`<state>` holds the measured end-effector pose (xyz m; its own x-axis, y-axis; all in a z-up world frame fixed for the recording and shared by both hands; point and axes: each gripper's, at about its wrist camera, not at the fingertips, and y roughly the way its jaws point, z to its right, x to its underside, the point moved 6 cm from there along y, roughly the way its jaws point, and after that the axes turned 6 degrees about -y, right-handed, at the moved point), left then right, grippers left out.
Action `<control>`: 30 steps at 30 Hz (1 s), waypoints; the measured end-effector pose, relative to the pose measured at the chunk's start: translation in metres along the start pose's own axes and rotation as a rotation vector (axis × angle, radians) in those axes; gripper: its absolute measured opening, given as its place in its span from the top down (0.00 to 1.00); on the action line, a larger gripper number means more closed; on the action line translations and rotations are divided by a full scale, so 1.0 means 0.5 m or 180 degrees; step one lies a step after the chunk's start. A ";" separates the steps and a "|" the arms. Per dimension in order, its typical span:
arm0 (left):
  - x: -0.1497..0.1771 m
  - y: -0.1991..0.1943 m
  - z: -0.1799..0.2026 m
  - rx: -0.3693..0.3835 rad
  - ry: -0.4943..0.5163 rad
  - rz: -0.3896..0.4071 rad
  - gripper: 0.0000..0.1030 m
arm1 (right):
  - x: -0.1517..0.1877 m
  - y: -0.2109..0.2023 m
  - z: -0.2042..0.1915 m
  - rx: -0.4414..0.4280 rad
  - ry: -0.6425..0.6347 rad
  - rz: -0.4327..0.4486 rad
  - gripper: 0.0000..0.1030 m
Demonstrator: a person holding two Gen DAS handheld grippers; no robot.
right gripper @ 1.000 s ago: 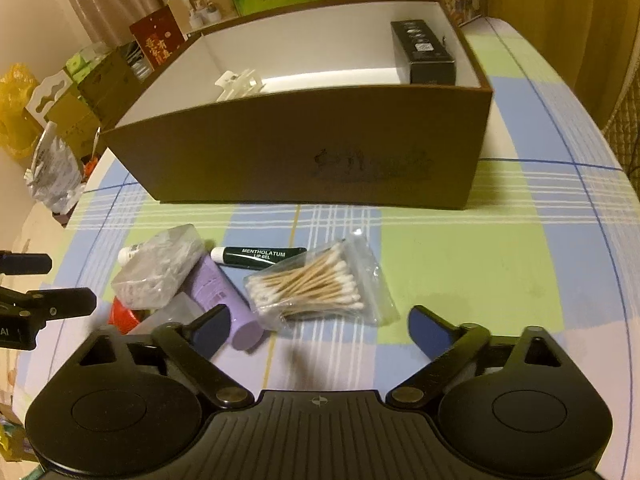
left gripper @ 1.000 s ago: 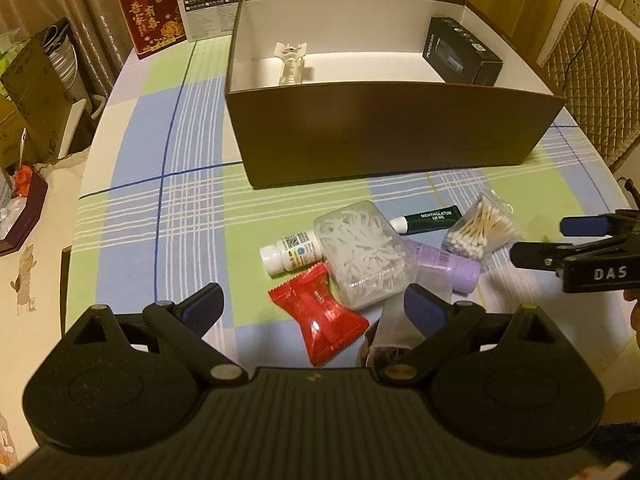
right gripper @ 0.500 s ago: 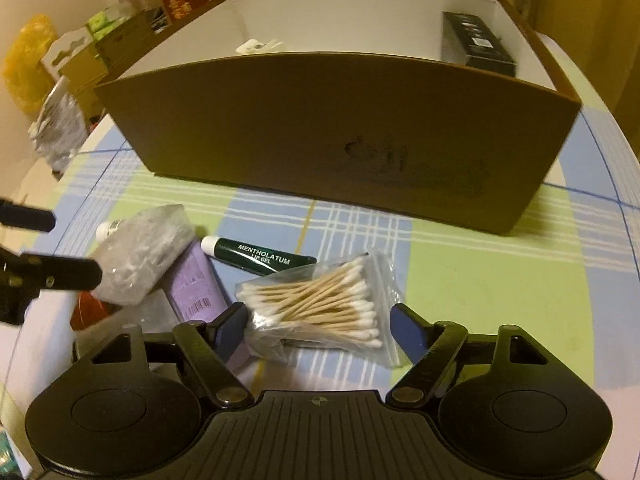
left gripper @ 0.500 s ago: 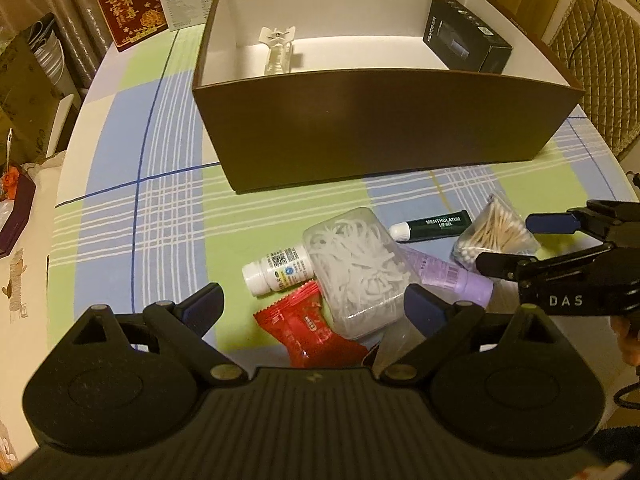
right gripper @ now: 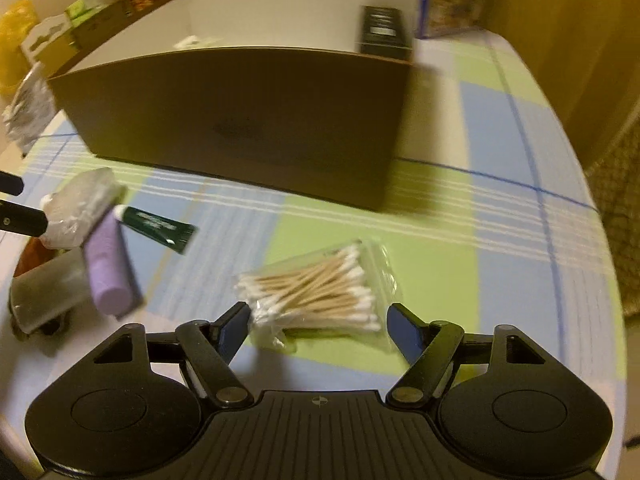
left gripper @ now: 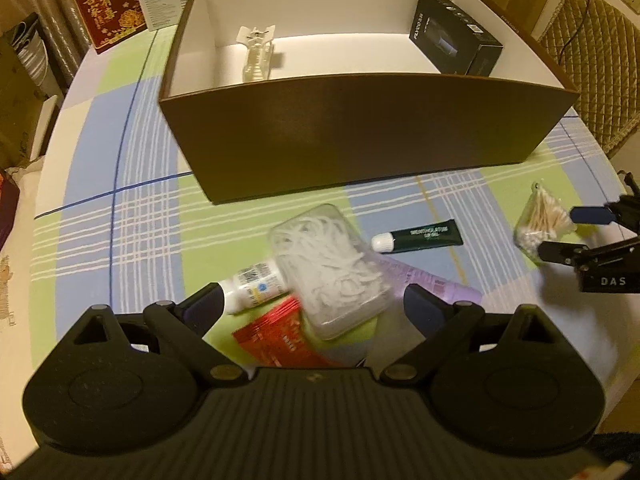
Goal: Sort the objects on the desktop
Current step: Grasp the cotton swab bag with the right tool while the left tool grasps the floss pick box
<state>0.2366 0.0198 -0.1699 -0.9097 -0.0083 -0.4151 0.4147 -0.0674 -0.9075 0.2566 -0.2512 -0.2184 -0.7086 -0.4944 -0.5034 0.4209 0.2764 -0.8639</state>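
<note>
Gripping: right claw (right gripper: 318, 326) has narrowed around the cotton swab bag (right gripper: 320, 296); left pad touching the plastic, right pad just clear, not yet pinched.
Shift: swab bag now sits apart from the pile, on the green check of the worktop (right gripper: 500, 240), near the brown box (left gripper: 360, 136).
Left claw (left gripper: 312, 308): spread, empty, lowered over the floss pick case (left gripper: 328, 272).
Meaning: swabs look next for the box.
Writing: green tube (left gripper: 420, 236) reads "MENTHOLATUM"; right claw body reads "DAS".
</note>
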 end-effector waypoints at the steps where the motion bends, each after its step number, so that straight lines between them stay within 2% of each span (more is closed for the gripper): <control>1: -0.004 0.004 0.003 0.0002 0.0001 -0.0003 0.08 | 0.004 -0.004 0.009 0.0035 0.0062 -0.0004 0.29; 7: -0.022 0.036 0.017 -0.0108 0.0071 -0.0005 0.09 | 0.016 -0.020 0.038 0.0122 0.0459 -0.0055 0.21; 13: -0.028 0.077 0.015 -0.0141 0.0135 -0.0089 0.29 | 0.022 -0.034 0.047 0.0069 0.0721 -0.0053 0.21; 17: -0.033 0.080 0.027 -0.0095 0.0404 0.0076 0.43 | 0.024 -0.038 0.052 0.0076 0.0778 -0.0047 0.20; 21: -0.033 0.078 0.036 0.0037 0.0621 0.0165 0.46 | 0.026 -0.038 0.056 0.0059 0.0858 -0.0055 0.20; 24: -0.031 0.086 0.026 0.0059 0.0540 0.0066 0.45 | 0.028 -0.037 0.057 0.0059 0.0881 -0.0065 0.20; 27: -0.035 0.102 0.004 0.0111 0.0273 -0.0091 0.45 | 0.028 -0.036 0.058 0.0045 0.0927 -0.0070 0.20; 30: -0.037 0.117 -0.001 0.0105 0.0230 -0.0135 0.48 | 0.025 -0.034 0.058 0.0015 0.1010 -0.0073 0.20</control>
<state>0.2779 0.0167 -0.2152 -0.9222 0.0671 -0.3809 0.3737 -0.0991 -0.9222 0.2568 -0.2859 -0.2098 -0.8589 -0.2183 -0.4633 0.4050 0.2640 -0.8754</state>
